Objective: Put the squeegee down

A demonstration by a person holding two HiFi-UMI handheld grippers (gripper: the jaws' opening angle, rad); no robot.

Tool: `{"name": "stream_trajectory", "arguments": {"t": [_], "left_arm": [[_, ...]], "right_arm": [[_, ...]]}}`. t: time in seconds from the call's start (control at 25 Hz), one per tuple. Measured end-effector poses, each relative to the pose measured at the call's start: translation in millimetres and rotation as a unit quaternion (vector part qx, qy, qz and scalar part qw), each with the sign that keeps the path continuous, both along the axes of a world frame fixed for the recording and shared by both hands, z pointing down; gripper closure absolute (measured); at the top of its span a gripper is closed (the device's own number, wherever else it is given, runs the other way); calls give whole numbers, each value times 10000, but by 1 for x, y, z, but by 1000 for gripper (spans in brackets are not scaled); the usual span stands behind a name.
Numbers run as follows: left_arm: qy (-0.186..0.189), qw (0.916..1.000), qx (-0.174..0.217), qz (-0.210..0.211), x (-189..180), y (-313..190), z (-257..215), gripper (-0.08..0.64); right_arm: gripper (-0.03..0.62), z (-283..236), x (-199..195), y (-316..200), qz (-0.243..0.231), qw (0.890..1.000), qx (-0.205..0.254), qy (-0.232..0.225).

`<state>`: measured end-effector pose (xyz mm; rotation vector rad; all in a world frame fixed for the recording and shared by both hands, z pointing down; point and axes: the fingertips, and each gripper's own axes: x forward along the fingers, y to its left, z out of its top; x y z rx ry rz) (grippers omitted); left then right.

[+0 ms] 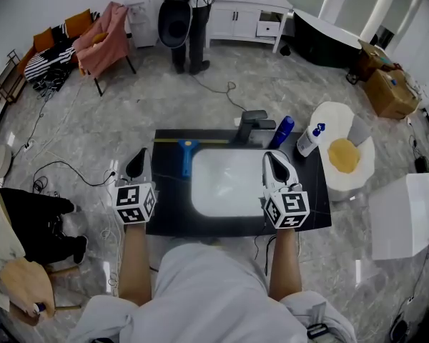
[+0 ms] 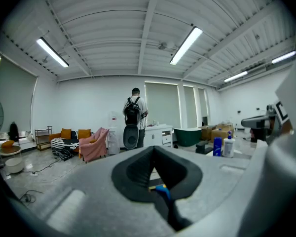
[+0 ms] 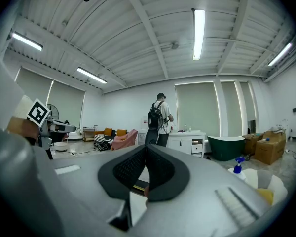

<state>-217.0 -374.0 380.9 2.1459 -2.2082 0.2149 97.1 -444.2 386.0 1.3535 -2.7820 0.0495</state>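
Head view alone: whole squeegee [image 1: 187, 154]

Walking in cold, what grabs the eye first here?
A white sink basin set in a black counter, with a blue squeegee lying on the counter at the basin's back left. The hand-held left gripper and right gripper hover shut and empty over the near side.

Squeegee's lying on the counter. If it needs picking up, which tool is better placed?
Left. The left tool sits at the counter's left edge, near the squeegee lying left of the basin; the right tool is across the basin. Both are shut, empty.
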Motion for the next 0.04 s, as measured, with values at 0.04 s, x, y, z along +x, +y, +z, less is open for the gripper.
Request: {"name": "stream_trajectory", "arguments": {"t": [0.04], "left_arm": [[-14, 10000, 8, 6, 0, 0, 0, 561]], "right_arm": [[589, 0, 1, -1, 12, 10000, 8, -6]]}}
